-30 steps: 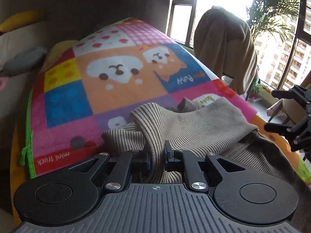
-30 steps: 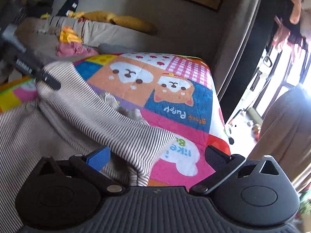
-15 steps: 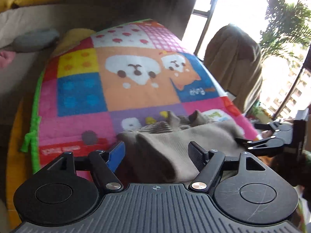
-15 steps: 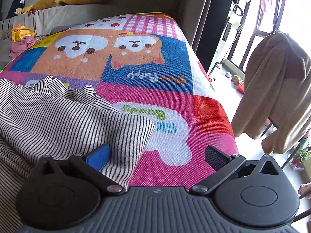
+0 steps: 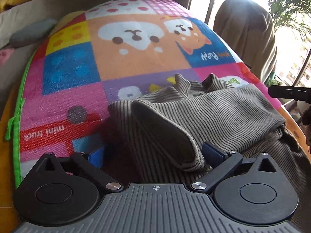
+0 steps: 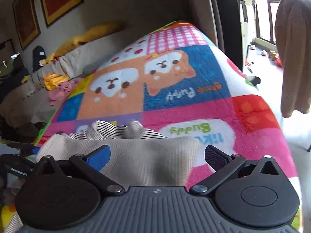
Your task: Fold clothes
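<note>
A striped knit garment lies in a loose fold on a colourful cartoon blanket, at its near end. My left gripper is open, its jaws wide apart on either side of a folded flap of the garment without pinching it. My right gripper is open just above the garment near the blanket's right side. The right gripper's tip also shows at the right edge of the left wrist view.
A brown cloth hangs by the window on the right; it also shows in the right wrist view. A grey sofa with yellow cushions and loose clothes runs along the blanket's left side. The blanket's right edge drops to the floor.
My left gripper let go of the garment and opened wide. The garment dropped flat onto the blanket. My right gripper stayed open and drew back toward the near end.
</note>
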The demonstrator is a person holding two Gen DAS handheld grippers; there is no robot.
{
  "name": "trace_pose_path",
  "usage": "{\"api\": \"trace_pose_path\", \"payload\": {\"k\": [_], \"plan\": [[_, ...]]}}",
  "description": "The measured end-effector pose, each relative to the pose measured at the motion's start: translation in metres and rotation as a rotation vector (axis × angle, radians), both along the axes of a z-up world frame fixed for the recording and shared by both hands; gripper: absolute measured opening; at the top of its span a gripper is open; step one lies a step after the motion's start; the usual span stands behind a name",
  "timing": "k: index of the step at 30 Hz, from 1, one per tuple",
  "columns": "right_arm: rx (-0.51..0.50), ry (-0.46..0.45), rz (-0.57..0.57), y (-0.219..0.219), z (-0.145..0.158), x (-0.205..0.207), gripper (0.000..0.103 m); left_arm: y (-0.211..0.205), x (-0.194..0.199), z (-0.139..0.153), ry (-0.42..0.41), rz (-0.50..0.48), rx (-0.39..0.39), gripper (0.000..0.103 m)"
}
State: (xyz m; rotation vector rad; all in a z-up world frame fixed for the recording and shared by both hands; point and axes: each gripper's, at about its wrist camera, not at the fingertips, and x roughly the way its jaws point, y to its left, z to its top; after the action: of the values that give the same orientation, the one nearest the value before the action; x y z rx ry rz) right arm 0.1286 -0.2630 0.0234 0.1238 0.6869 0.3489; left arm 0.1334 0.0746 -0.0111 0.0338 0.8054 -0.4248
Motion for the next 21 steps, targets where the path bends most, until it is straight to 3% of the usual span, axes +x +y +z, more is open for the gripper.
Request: {"api": "trace_pose_path", "payload": {"k": [3,4,7,9,11,14,18,21], "plan": [[-0.092,0.130,-0.019,0.011,-0.032,0.021,0.103,0.002,0.002,0.001,0.014,-0.023,-0.005,0.103],[-0.074,0.095,-0.020,0.009,-0.034,0.019,0.103,0.006,0.005,0.002,0.032,-0.029,-0.031,0.103],[0.043,0.148,0.011,-0.005,-0.031,0.025,0.103,0.021,0.016,0.007,0.105,-0.040,-0.147,0.103],[0.153,0.186,0.021,-0.019,-0.032,0.036,0.103,0.035,0.029,0.008,0.179,-0.043,-0.294,0.103],[0.263,0.223,0.031,-0.033,-0.033,0.047,0.103,0.043,0.042,0.005,0.231,-0.018,-0.390,0.103],[0.401,0.279,0.076,-0.044,-0.039,0.070,0.103,0.039,0.056,0.002,0.229,-0.012,-0.400,0.103],[0.507,0.349,0.187,-0.035,-0.046,0.102,0.103,0.020,0.071,0.002,0.230,-0.062,-0.395,0.103],[0.508,0.376,0.253,-0.022,-0.046,0.112,0.103,0.016,0.080,-0.002,0.258,-0.105,-0.455,0.103]]}}
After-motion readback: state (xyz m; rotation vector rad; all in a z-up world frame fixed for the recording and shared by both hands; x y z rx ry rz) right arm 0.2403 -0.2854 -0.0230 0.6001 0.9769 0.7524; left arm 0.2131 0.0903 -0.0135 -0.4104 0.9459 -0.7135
